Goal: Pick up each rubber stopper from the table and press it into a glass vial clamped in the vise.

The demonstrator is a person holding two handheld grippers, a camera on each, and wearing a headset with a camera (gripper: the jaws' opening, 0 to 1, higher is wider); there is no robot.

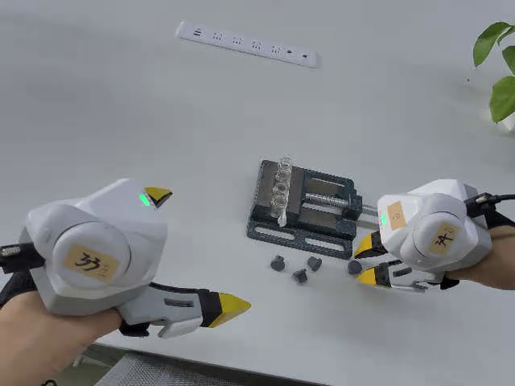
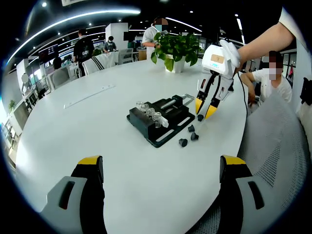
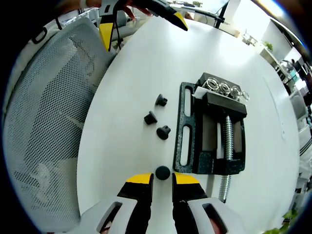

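Rubber stopper lies on the table just off the tips of your right gripper.
Your right hand holds that gripper low at the right, pointing left. Its jaws are a little apart, with the stopper at the gap and not clamped. Three more stoppers lie just to its left, on the near side of the vise that holds a row of glass vials. Your left gripper hangs at the near left, jaws wide apart. Each gripper bears a tan sticker with handwriting too unclear to read.
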